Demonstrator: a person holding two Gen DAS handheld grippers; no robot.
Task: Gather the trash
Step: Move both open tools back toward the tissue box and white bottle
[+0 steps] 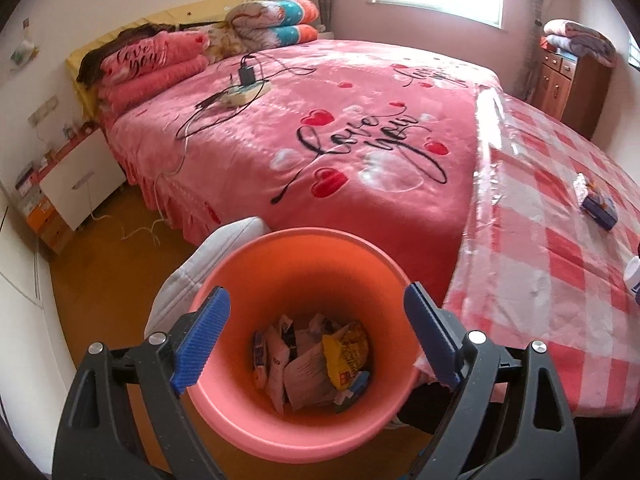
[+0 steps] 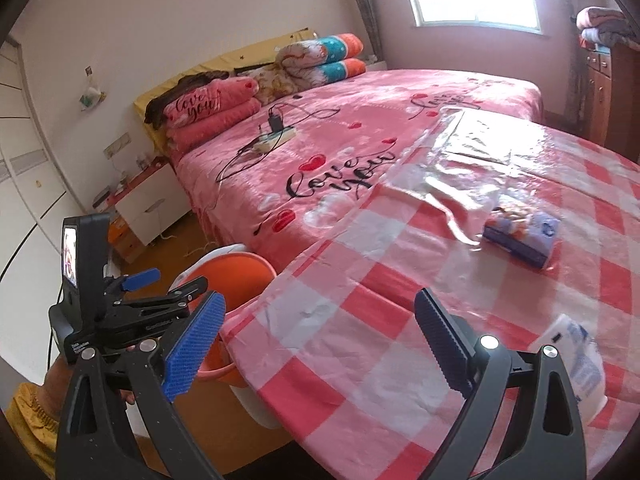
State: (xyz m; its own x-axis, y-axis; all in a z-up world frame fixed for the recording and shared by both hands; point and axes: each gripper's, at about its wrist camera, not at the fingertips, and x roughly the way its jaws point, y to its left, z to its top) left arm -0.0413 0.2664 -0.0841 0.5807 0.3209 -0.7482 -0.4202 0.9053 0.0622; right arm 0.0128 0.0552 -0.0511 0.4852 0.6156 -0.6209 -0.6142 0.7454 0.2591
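Left gripper (image 1: 316, 336) hung above the orange bin (image 1: 298, 272), blue fingers (image 1: 202, 336) spread wide, nothing between them. Bin stood on the wooden floor (image 1: 100, 280) just off the near-left corner of the checked table (image 1: 560, 280), beside the foot of the bed (image 1: 320, 128). Bin bottom held a heap of trash (image 1: 316, 360): white paper wrappers, a yellow packet (image 1: 346, 354), a bit of blue. A white object (image 1: 192, 264) lay against the bin's far-left side; what it was could not be told.

Right gripper (image 2: 316, 344) was over the near edge of the table, its fingers (image 2: 194, 344) also apart and empty. Table wore a red-and-white check cloth under clear plastic sheet (image 2: 460, 160), the plastic bunched toward the far edge.

Left on the table: a purple tissue pack (image 2: 520, 236) toward the far-right part of the surface, with a crumpled clear wrapper (image 1: 579, 188) touching its far side. A white container with blue print (image 2: 576, 356) sat at the near-right edge, just beside the right gripper's right finger, partly hidden by it.

From the right side, the left gripper with its camera block (image 2: 84, 256) showed at the table's near-left corner, above the bin.

On the bed: pink "love you" cover, a power strip (image 1: 244, 94) with a black charger and trailing cables near the head end, folded quilts (image 1: 272, 24) stacked by the headboard.
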